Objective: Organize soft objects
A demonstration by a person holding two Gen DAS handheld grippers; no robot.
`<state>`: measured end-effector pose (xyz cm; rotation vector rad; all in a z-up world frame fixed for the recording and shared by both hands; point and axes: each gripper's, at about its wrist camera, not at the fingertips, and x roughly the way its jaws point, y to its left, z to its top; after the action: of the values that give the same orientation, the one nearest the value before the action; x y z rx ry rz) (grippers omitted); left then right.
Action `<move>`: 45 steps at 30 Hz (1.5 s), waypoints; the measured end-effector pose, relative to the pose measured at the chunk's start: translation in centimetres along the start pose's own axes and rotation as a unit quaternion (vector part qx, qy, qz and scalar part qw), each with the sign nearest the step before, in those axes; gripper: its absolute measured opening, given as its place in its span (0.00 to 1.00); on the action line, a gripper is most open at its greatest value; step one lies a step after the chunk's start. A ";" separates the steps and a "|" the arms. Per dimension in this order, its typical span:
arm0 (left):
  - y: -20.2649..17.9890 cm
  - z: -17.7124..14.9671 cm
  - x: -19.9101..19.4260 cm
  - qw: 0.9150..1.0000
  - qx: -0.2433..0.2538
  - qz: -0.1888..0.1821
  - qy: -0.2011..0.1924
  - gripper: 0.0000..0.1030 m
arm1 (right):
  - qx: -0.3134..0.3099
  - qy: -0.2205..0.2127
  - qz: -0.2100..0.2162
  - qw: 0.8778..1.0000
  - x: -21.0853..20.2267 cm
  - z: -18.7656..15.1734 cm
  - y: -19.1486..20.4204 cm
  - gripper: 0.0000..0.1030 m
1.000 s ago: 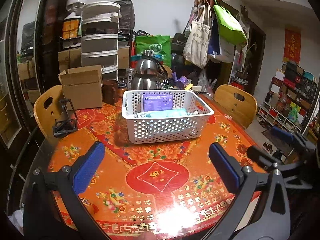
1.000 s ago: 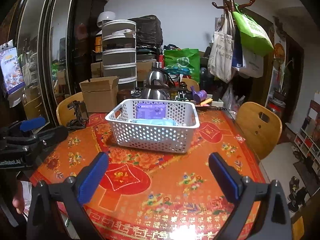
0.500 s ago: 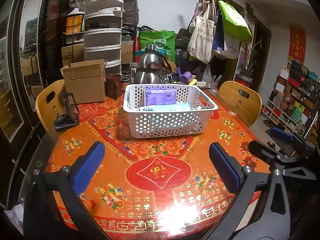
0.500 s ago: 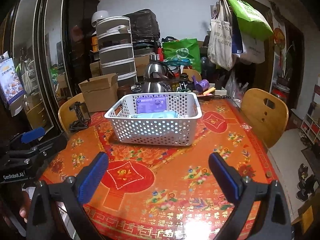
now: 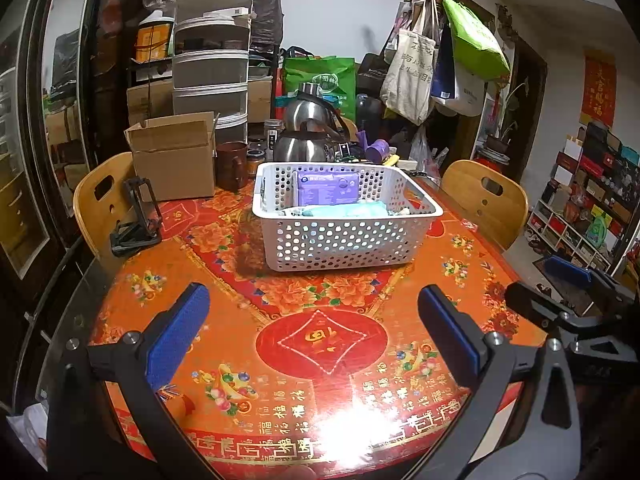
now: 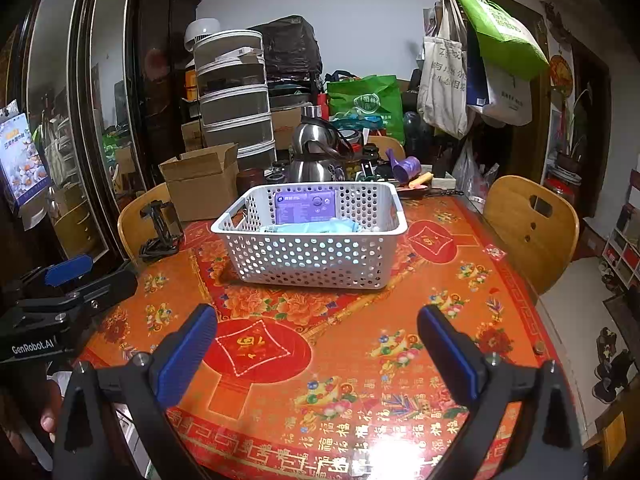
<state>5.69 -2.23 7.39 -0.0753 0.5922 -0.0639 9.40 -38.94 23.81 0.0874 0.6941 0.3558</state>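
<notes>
A white perforated basket (image 5: pixel 340 246) stands in the middle of the round orange-red table (image 5: pixel 320 340); it also shows in the right wrist view (image 6: pixel 312 260). Inside it a purple soft pack (image 5: pixel 326 187) stands against the far wall and a light blue soft pack (image 5: pixel 344 211) lies in front of it. My left gripper (image 5: pixel 314 328) is open and empty, over the table's near part, well short of the basket. My right gripper (image 6: pixel 316 350) is open and empty too, held near the table's front edge. Each gripper shows at the side of the other's view.
A cardboard box (image 5: pixel 174 156), a brown mug (image 5: pixel 232 165), steel kettles (image 5: pixel 306 136) and clutter line the table's far side. A black phone stand (image 5: pixel 136 220) sits at the left. Wooden chairs (image 5: pixel 486 200) stand left and right. A coat rack with bags (image 5: pixel 432 60) is behind.
Both grippers have drawn back from the basket and risen a little, so more of the table shows. Both stay open and empty.
</notes>
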 end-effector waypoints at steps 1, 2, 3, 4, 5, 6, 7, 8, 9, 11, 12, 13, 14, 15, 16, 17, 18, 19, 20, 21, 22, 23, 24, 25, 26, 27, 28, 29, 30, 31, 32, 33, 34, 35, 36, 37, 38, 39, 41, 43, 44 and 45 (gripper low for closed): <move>0.0 0.0 0.0 1.000 0.000 0.001 0.000 1.00 | 0.001 0.000 0.000 1.000 0.0 0.0 0.0 0.97; 0.0 0.0 0.0 1.000 0.000 0.001 0.000 1.00 | 0.001 0.000 0.001 1.000 0.0 0.0 0.0 0.97; 0.0 0.0 0.0 1.000 0.000 0.000 0.000 1.00 | 0.002 0.000 0.001 1.000 0.0 0.0 0.0 0.97; 0.0 0.0 0.0 1.000 0.000 0.000 0.000 1.00 | 0.001 0.001 0.001 1.000 0.0 0.0 0.0 0.97; 0.0 -0.1 0.0 1.000 0.000 0.000 0.000 1.00 | 0.001 0.000 0.001 1.000 0.0 0.0 0.1 0.97; 0.0 -0.1 0.0 1.000 0.000 0.001 0.001 1.00 | 0.001 0.000 0.001 1.000 0.0 0.0 0.1 0.97; 0.0 -0.1 0.0 1.000 0.000 0.001 0.001 1.00 | 0.000 0.000 0.000 1.000 0.0 0.0 0.1 0.97; 0.0 -0.2 0.1 1.000 0.000 0.000 0.001 1.00 | 0.000 0.000 0.000 1.000 0.0 0.0 0.1 0.97; 0.0 -0.1 0.1 1.000 0.000 0.001 0.001 1.00 | 0.001 0.000 0.001 1.000 0.0 0.0 0.1 0.97; 0.0 -0.2 0.1 1.000 0.000 0.001 0.001 1.00 | 0.001 0.001 0.000 1.000 0.0 0.0 0.1 0.97; 0.0 -0.2 0.2 1.000 0.001 0.000 0.002 1.00 | 0.001 0.001 0.000 1.000 0.0 0.0 0.1 0.97; 0.0 -0.3 0.2 1.000 0.002 0.000 0.002 1.00 | 0.001 0.001 0.000 1.000 0.0 -0.1 0.1 0.97; -0.1 -0.4 0.2 1.000 0.002 0.000 0.002 1.00 | 0.001 0.001 0.000 1.000 0.0 0.0 0.1 0.97; 0.0 -0.5 0.3 1.000 0.002 0.000 0.001 1.00 | 0.001 0.002 0.000 1.000 0.0 0.0 0.1 0.97; 0.0 -0.4 0.3 1.000 0.002 0.000 0.002 1.00 | 0.001 0.002 0.000 1.000 0.0 0.0 0.1 0.97; 0.0 -0.4 0.3 1.000 0.001 0.000 0.003 1.00 | 0.001 0.001 0.000 1.000 0.0 0.0 0.1 0.97; -0.1 -0.4 0.2 1.000 0.001 0.000 0.002 1.00 | 0.001 0.001 0.000 1.000 0.0 0.0 0.1 0.97; -0.1 -0.4 0.3 1.000 0.001 0.000 0.002 1.00 | 0.001 0.001 0.000 1.000 0.0 0.0 0.1 0.97; 0.0 -0.4 0.3 1.000 0.001 0.000 0.002 1.00 | 0.001 0.001 0.000 1.000 0.1 0.0 0.0 0.97; -0.1 -0.4 0.3 1.000 0.002 0.000 0.003 1.00 | 0.001 0.001 0.000 1.000 0.1 0.0 0.0 0.97; 0.0 -0.4 0.2 1.000 0.002 0.000 0.002 1.00 | 0.002 0.001 0.000 1.000 0.1 0.0 -0.1 0.97; 0.0 -0.4 0.2 1.000 0.002 0.000 0.002 1.00 | 0.002 0.001 0.000 1.000 0.1 0.0 0.0 0.97; 0.0 -0.4 0.2 1.000 0.002 0.000 0.002 1.00 | 0.002 0.001 0.000 1.000 0.0 0.0 -0.1 0.97; 0.0 -0.4 0.3 1.000 0.003 0.000 0.002 1.00 | 0.002 0.001 -0.001 1.000 0.0 0.0 -0.1 0.97; 0.0 -0.4 0.3 1.000 0.002 0.000 0.002 1.00 | 0.002 0.002 -0.001 1.000 0.1 -0.1 -0.1 0.97; 0.0 -0.5 0.3 1.000 0.002 0.000 0.003 1.00 | 0.002 0.002 -0.001 1.000 0.1 -0.1 -0.1 0.97; 0.0 -0.5 0.3 1.000 0.002 -0.001 0.002 1.00 | 0.002 0.002 -0.001 1.000 0.1 -0.1 -0.1 0.97; 0.0 -0.5 0.3 1.000 0.002 0.000 0.002 1.00 | 0.002 0.002 -0.001 1.000 0.1 -0.1 -0.1 0.97; 0.0 -0.5 0.3 1.000 0.002 0.001 0.002 1.00 | 0.001 0.002 -0.001 1.000 0.1 -0.1 -0.1 0.97; 0.0 -0.5 0.4 1.000 0.001 0.001 0.003 1.00 | 0.001 0.002 -0.001 1.000 0.1 -0.1 -0.1 0.97; 0.0 -0.6 0.5 1.000 0.000 -0.001 0.004 1.00 | 0.001 0.002 -0.002 1.000 0.1 -0.1 -0.2 0.97; 0.0 -0.7 0.5 1.000 -0.001 -0.003 0.005 1.00 | 0.001 0.002 -0.001 1.000 0.1 -0.1 -0.1 0.97; 0.0 -0.8 0.5 1.000 0.000 -0.003 0.005 1.00 | 0.001 0.002 -0.001 1.000 0.1 -0.1 -0.1 0.97; 0.0 -0.8 0.5 1.000 0.000 -0.002 0.004 1.00 | 0.002 0.003 -0.001 1.000 0.1 -0.1 -0.2 0.97; -0.1 -0.8 0.6 1.000 0.002 -0.001 0.004 1.00 | 0.002 0.004 -0.001 1.000 0.1 -0.2 -0.2 0.97; -0.2 -0.9 0.6 1.000 0.003 -0.002 0.004 1.00 | 0.001 0.004 -0.002 1.000 0.1 -0.2 -0.2 0.97; -0.2 -0.9 0.6 1.000 0.003 -0.002 0.004 1.00 | 0.001 0.004 -0.002 1.000 0.2 -0.2 -0.2 0.97; -0.2 -1.0 0.6 1.000 0.005 -0.002 0.004 1.00 | 0.001 0.004 -0.002 1.000 0.2 -0.2 -0.2 0.97; -0.4 -1.0 0.5 1.000 0.007 -0.001 0.004 1.00 | 0.001 0.003 -0.002 1.000 0.2 -0.2 -0.3 0.97; -0.4 -1.0 0.5 1.000 0.006 -0.002 0.004 1.00 | 0.001 0.004 -0.003 1.000 0.2 -0.2 -0.2 0.97; -0.4 -1.1 0.6 1.000 0.006 -0.002 0.004 1.00 | 0.002 0.004 -0.002 1.000 0.2 -0.2 -0.3 0.97; -0.4 -1.0 0.6 1.000 0.006 -0.001 0.004 1.00 | 0.002 0.004 -0.002 1.000 0.2 -0.2 -0.3 0.97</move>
<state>5.57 -2.74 6.26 -0.0634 0.5993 -0.0707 9.49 -39.14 23.47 0.0880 0.7025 0.3512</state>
